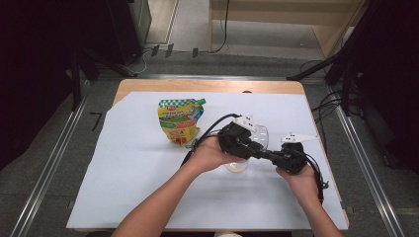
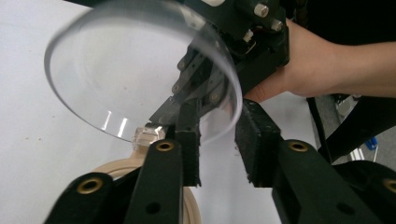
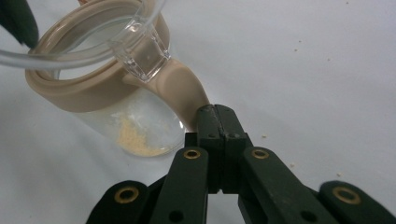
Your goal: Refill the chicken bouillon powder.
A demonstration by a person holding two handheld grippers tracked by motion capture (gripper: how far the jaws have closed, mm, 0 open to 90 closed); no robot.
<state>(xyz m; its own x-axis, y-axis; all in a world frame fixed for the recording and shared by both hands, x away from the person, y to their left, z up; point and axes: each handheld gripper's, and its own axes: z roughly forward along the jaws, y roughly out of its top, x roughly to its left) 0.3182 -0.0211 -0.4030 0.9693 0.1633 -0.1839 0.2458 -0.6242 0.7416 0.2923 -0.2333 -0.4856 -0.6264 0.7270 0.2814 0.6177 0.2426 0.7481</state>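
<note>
Two grippers are working on one jar (image 3: 116, 116) at the middle of the white table cover (image 1: 128, 177). The right gripper (image 3: 215, 122) is clamping the jar's beige handle (image 3: 180, 91). The left gripper (image 2: 217, 144) is straddling the raised clear lid (image 2: 140, 70), its jaws apart. Behind stands a colourful pouch (image 1: 179, 120).

White-covered table (image 1: 148, 187) — jar (image 1: 237, 167), snack pouch (image 1: 179, 121)
</note>
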